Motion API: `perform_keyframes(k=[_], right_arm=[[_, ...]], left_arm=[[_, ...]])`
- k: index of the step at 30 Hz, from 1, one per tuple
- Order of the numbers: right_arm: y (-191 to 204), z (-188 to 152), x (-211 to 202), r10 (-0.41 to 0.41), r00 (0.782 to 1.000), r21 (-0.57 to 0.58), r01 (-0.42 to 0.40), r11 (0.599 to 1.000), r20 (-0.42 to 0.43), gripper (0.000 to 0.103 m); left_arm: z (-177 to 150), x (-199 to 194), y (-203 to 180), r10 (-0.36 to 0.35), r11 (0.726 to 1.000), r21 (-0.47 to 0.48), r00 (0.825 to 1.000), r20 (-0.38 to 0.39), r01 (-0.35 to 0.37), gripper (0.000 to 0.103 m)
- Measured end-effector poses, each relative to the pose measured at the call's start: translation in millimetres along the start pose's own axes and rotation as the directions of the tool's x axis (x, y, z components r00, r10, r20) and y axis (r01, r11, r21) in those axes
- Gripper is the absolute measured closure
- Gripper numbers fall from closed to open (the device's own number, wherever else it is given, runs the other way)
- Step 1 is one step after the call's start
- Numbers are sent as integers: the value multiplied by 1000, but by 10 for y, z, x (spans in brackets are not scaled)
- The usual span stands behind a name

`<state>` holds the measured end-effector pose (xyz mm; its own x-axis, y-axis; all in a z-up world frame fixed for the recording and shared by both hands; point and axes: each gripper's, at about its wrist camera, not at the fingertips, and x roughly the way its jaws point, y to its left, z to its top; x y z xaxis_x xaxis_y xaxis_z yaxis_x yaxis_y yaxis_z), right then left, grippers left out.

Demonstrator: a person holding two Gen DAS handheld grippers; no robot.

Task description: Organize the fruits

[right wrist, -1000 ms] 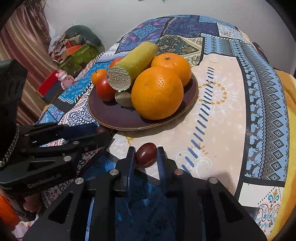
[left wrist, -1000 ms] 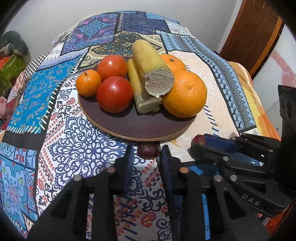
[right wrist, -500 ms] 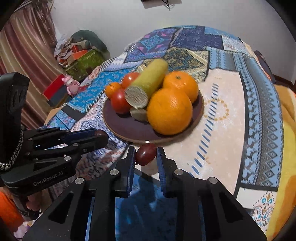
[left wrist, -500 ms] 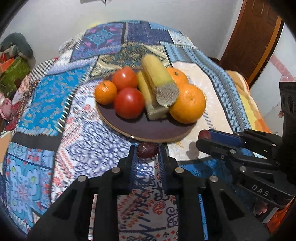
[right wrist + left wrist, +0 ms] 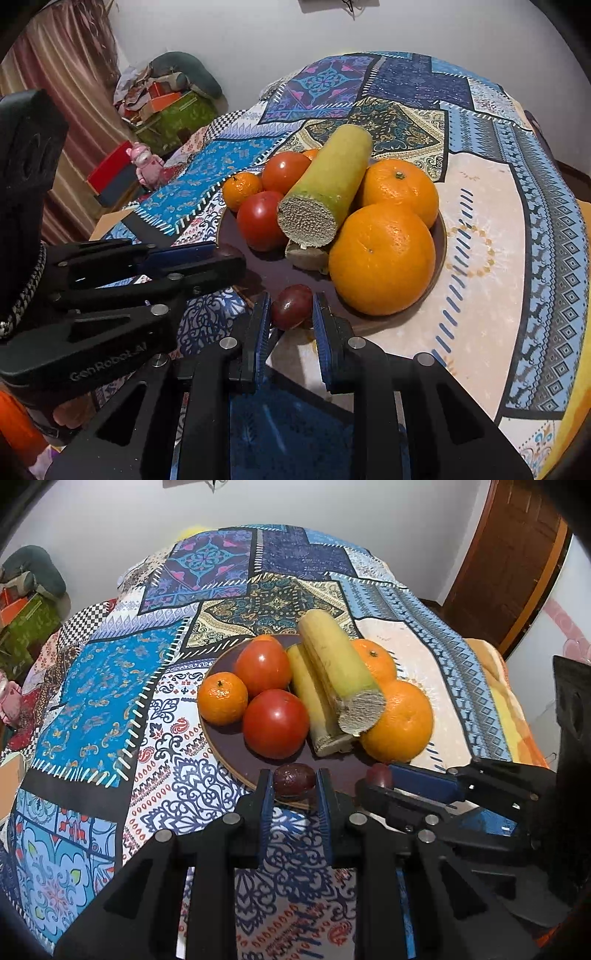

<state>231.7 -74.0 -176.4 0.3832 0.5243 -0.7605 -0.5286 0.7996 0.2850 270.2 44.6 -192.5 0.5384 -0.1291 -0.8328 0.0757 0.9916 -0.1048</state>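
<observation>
Patchwork cloth covers the table under a crowded brown plate (image 5: 236, 764). Left gripper (image 5: 294, 781) and right gripper (image 5: 291, 308) each pinch a small dark fruit (image 5: 294, 780) (image 5: 291, 306) at the plate's near rim. Released there, either could roll off the edge, I judge.

1. A bright patchwork cloth (image 5: 110, 686) with blue, white and purple patterns covers the table.
2. A brown wooden door (image 5: 506, 565) stands at the far right.
3. A green box (image 5: 173, 118) sits by the wall, with an orange box (image 5: 162, 99) on top.
4. A small pink toy (image 5: 146, 166) stands near a red box (image 5: 110, 173).
5. A striped curtain (image 5: 74, 74) hangs at the left.
</observation>
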Motion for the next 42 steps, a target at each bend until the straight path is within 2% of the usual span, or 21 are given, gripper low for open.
perform_keyframes(k=[8,10,14,18,24,27,30,32,37,42], right_arm=[[-36,-5,70,11,1000,23,-11,1000,-19,80],[-51,-6,70,13,1000,27,-13,1000,-23,80],[-90,-10,53,15,1000,39,-14,999,-27,76],[-67,-16,-101,18,1000,30,-18,999,-2,76],[3,12,-603,3,994,5,-3,1000,109,76],[55,49,-1004,-9,980,2,8,1000,198,76],[128,70,-1368,-18,960,-4,20,1000,279,76],[211,58,-1665,-24,939,-15,31,999,342,76],[476,-26,-2276,-23,882,-54,55,997,470,76],[732,-174,-2672,-14,833,-83,72,994,553,73]], left_arm=[[3,82,16,3,1000,-9,1000,-10,-3,80],[2,79,23,7,1000,-12,1000,-13,-7,77],[-24,26,72,1,999,-32,1000,-2,-2,64],[-62,-166,97,19,999,-34,999,44,-17,63],[-66,-728,101,39,998,-55,984,172,-30,63],[-60,-1125,55,46,998,-62,964,263,-31,63],[-86,-1589,-39,55,998,-59,929,365,-36,63],[-104,-1825,-100,57,998,-54,908,415,-38,63],[-289,-2462,-312,65,998,-32,841,538,-57,62],[-532,-2936,-484,72,997,-25,767,638,-72,47]])
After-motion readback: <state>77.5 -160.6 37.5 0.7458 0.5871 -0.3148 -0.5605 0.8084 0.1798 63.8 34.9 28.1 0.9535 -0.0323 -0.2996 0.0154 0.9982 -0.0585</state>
